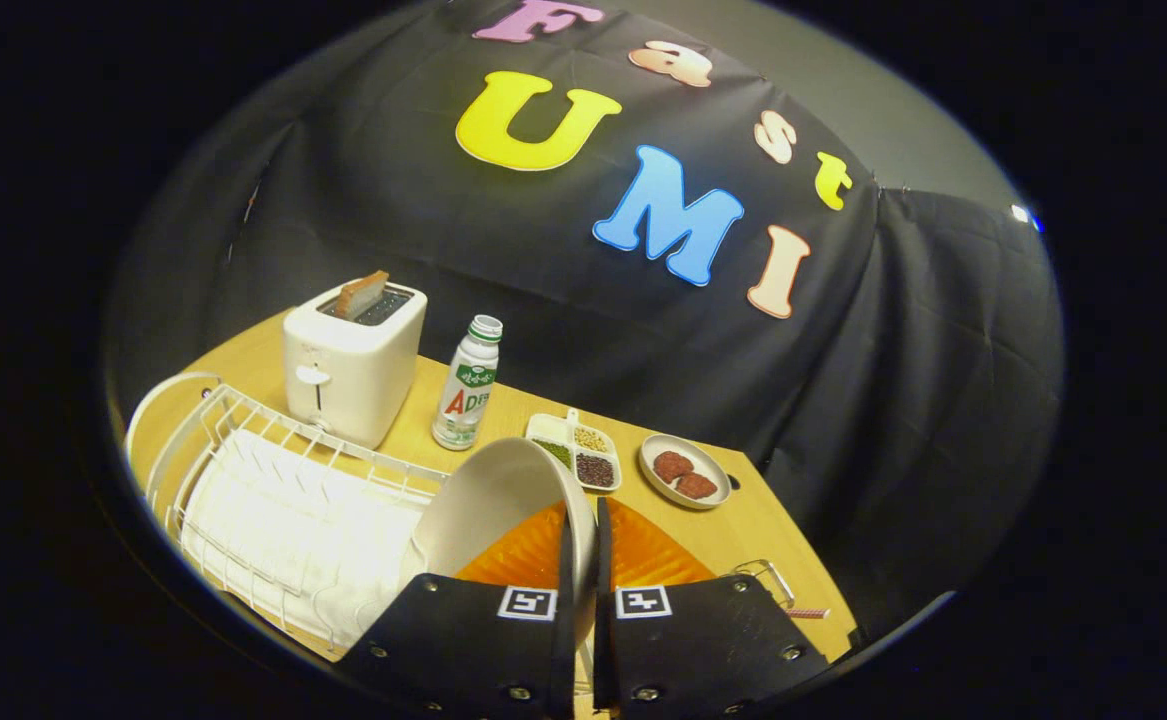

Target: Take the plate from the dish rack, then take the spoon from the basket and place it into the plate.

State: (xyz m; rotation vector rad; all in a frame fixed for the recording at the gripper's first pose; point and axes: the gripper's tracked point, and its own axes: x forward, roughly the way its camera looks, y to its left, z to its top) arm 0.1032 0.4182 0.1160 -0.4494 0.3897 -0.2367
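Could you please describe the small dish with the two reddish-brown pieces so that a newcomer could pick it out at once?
Start at the white toaster at the back of the wooden table, then pass the bottle and the divided tray of grains. Next comes the small dish, beyond the gripper holding the plate. It alone carries two reddish-brown pieces.

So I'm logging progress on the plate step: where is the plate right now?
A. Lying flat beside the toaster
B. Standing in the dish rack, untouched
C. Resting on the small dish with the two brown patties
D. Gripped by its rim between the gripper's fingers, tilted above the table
D: the gripper has both fingers closed on the rim of the plate, which hangs tilted just beyond the dish rack.
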